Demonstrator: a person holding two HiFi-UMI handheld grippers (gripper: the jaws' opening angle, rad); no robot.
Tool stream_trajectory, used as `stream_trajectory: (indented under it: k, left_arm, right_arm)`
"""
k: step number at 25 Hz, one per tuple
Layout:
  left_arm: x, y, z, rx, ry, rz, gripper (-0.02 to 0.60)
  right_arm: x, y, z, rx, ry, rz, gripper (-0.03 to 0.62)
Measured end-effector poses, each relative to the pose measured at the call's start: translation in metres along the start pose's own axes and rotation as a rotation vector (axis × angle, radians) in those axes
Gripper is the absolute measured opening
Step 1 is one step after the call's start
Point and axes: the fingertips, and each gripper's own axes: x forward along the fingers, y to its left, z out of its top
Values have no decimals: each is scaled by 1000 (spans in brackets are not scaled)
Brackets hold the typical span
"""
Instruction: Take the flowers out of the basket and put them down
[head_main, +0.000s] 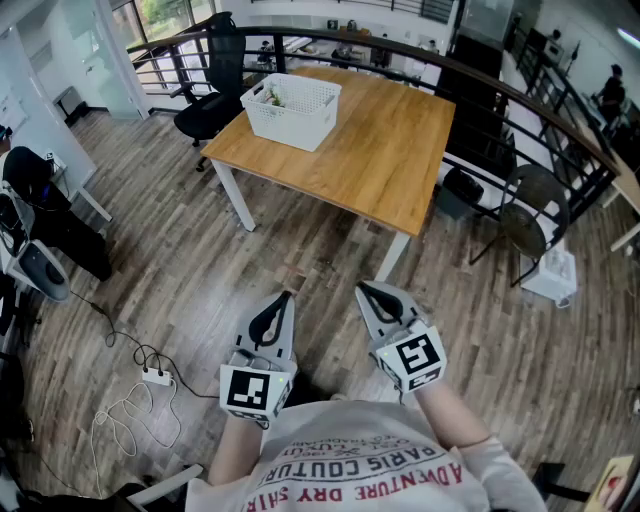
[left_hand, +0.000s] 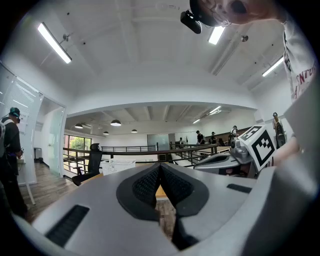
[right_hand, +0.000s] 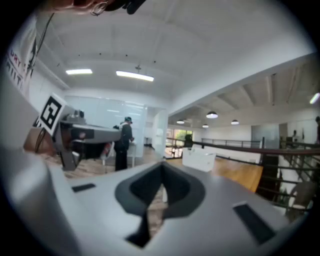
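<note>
Wood-plank floor (head_main: 300, 250) fills most of the head view. The wooden table (head_main: 380, 140) stands on it far ahead, well apart from the person. The white mesh basket (head_main: 292, 108) sits on the table's far left part, near the left edge. Flowers (head_main: 272, 97) lie inside the basket, showing only as a small greenish patch at its left end, too small to tell stems from blooms. Left gripper (head_main: 286, 296) and right gripper (head_main: 363, 289) hang side by side over the near floor, both with jaws pressed together on nothing. A loose cable (head_main: 125, 410) trails across the near left floor.

Judgement: task not begun; the approach comes first. Risks:
- The closed jaws would push the flowers down if not parted before reaching in.
- The basket looks light and sits close to the edge, so a stem snagged in the mesh could drag or tip it off.
- A blind pinch into the basket could crush blooms.
- The cable could catch a foot if the walk drifts left.
</note>
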Motion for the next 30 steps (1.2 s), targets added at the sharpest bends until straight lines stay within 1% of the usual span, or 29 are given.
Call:
stream_trajectory:
  k: [6, 10, 12, 19, 23, 26, 30]
  left_arm:
    - [5, 8, -5, 19, 3, -5, 26]
    - [9, 10, -7, 8, 16, -5, 26]
    - [10, 13, -9, 19, 18, -9, 26]
    - [20, 36, -20, 3, 37, -16, 26]
    - [33, 70, -29, -29, 57, -12, 26]
    - [45, 109, -29, -10, 48, -20, 26]
    - [63, 168, -29, -35, 52, -22, 26]
  right_arm:
    - [7, -1, -5, -6, 10, 3, 28]
    - [11, -1, -10, -11, 24, -1, 29]
    - [13, -2, -11, 6, 27, -9, 29]
    - [39, -10, -21, 54, 58, -30, 29]
    - [74, -11, -27, 67, 97, -41, 29]
    - [111, -10, -21, 63, 114, -52, 29]
    - [163, -6, -12, 69, 140, -66, 29]
